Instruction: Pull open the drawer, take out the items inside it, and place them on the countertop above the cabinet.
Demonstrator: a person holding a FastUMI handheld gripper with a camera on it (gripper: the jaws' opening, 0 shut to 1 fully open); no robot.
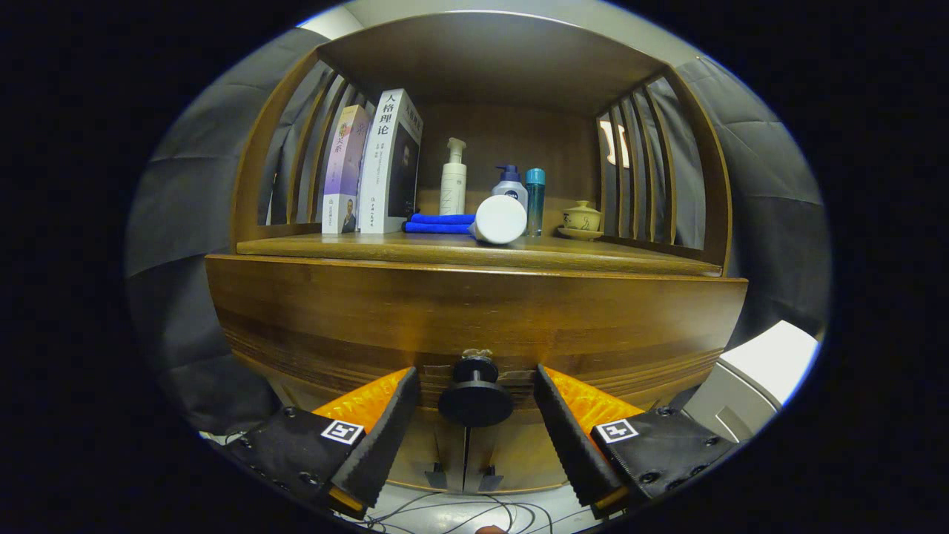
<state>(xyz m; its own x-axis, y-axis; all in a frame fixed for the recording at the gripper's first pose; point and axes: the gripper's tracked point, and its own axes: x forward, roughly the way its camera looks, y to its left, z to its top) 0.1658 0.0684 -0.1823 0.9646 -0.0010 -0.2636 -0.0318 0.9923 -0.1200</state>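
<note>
The wooden cabinet's drawer front (474, 311) faces me, and I see no gap into the drawer. Its black round knob (475, 402) sticks out from the middle of the front. My gripper (475, 371) is open, with one finger on each side of the knob and a small gap on both sides. The fingertips (406, 382) reach up to the drawer front. The countertop (615, 258) lies just above the drawer, under a shelf hood.
On the countertop stand two books (389, 159), a white pump bottle (453, 178), a folded blue cloth (441, 223), a white jar on its side (500, 219), two smaller bottles (534, 196) and a lidded cup (582, 217). A white box (756, 378) sits right of the cabinet. Cables (460, 512) lie on the floor.
</note>
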